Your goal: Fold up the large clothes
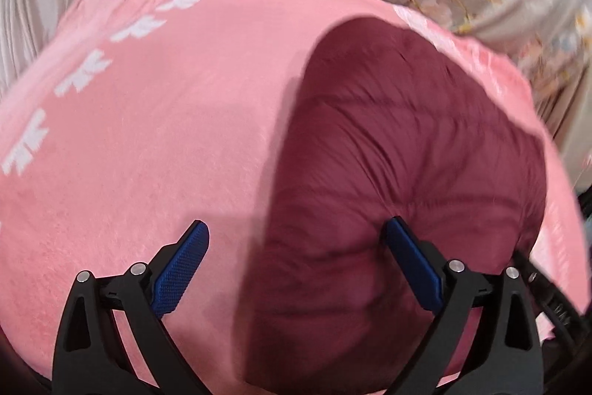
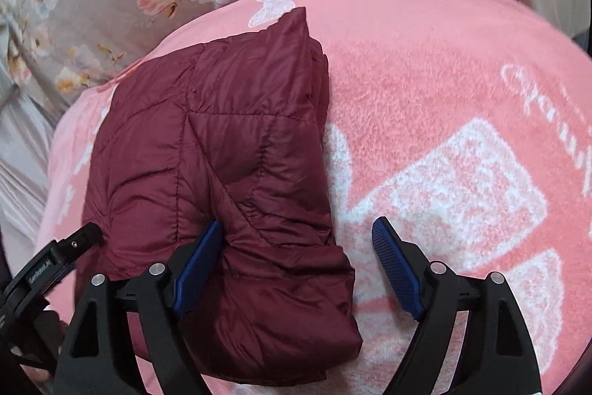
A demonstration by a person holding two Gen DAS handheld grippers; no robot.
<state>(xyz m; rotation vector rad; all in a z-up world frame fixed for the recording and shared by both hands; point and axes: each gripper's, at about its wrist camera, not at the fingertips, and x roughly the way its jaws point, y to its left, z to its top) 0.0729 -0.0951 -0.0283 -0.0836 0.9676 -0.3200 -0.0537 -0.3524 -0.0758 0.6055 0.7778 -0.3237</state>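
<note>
With the maroon quilted puffer jacket (image 2: pixel 222 180) lying folded on the pink fleece blanket (image 2: pixel 425 80), we keep the left gripper (image 1: pixel 296 265) and right gripper (image 2: pixel 296 265) wide, empty, and lift clear without snagging it.

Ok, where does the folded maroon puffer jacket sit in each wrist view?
Left wrist: the maroon jacket fills the centre-right, its near edge between the open left gripper fingers.
Right wrist: the jacket lies left of centre, its near right corner inside the open right gripper.
Shared landmark: the pink blanket beneath it.
</note>
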